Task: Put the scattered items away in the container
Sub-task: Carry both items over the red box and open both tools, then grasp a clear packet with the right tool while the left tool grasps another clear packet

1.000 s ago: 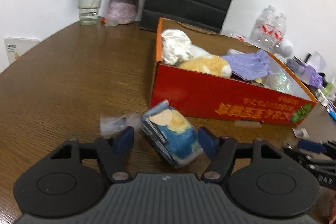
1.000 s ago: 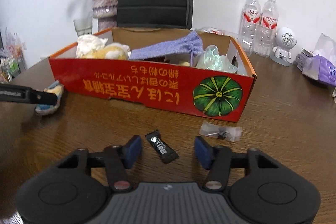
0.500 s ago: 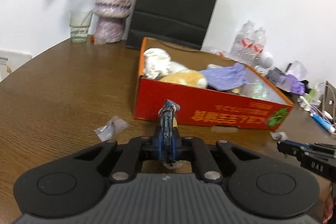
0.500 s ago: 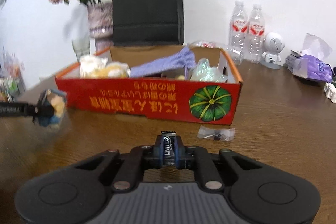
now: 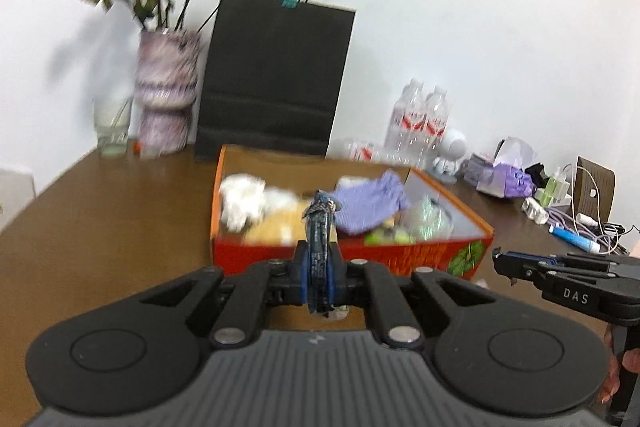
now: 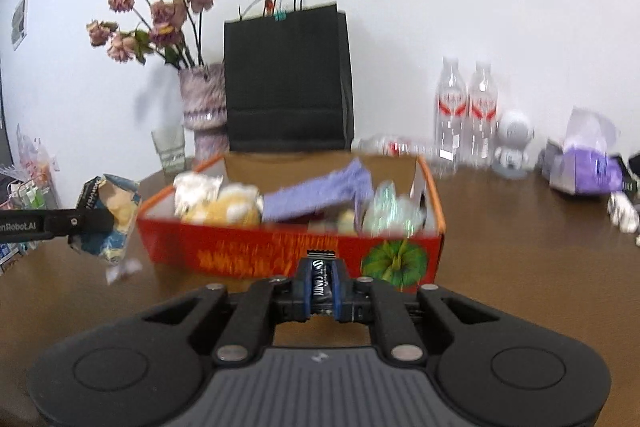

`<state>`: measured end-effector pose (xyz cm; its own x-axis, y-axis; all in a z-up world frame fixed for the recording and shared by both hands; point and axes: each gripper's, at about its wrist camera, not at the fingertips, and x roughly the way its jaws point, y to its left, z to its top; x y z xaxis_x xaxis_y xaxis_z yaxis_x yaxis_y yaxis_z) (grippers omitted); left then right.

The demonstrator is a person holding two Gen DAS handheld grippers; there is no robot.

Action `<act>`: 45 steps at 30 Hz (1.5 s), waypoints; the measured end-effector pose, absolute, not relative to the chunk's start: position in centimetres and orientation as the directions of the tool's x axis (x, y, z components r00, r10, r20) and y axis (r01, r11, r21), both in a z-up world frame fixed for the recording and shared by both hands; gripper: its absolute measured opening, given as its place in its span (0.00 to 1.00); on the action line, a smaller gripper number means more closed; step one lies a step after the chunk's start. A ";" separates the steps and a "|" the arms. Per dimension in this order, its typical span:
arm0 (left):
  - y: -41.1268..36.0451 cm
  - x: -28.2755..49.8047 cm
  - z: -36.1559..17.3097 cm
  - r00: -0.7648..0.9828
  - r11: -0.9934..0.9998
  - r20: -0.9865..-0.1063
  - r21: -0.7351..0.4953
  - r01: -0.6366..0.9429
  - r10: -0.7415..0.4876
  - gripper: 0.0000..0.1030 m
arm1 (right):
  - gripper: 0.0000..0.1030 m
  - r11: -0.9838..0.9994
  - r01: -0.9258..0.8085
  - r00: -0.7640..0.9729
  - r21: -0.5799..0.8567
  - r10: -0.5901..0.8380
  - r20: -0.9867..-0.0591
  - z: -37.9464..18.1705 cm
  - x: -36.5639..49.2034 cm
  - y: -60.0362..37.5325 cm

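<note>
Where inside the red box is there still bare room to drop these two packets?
Little floor shows in the red box. The barest strip runs along its back wall, behind the purple cloth. The front is crowded: white wad, yellow plush, clear crinkly bag. Elsewhere, packets would land on top.

Black candy sachet (image 6: 322, 281) — probably — between right gripper (image 6: 322, 287) pads

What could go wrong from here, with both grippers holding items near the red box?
The left gripper pinches the blue snack packet by a thin edge, so it might slip before it clears the red box wall. The right gripper grips only the small black candy bar; both approach together and could collide over the crowded box.
</note>
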<state>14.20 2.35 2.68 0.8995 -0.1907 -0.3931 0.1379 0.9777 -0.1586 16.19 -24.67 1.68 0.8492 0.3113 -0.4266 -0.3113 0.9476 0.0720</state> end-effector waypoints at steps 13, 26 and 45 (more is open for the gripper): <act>1.3 27.1 2.8 0.909 0.976 -0.385 -0.203 0.084 -0.159 0.09 | 0.09 0.948 -0.314 0.843 0.057 0.306 -0.442 3.5 29.5 -21.6; 0.1 29.1 1.6 0.893 0.985 -0.417 -0.104 0.140 -0.171 0.79 | 0.75 0.944 -0.323 0.818 0.071 0.315 -0.482 1.7 32.0 -22.0; 8.6 17.9 -3.7 0.802 0.998 -0.594 0.060 -0.029 0.059 1.00 | 0.82 0.983 -0.186 0.791 0.010 0.155 -0.592 -3.9 21.4 -28.2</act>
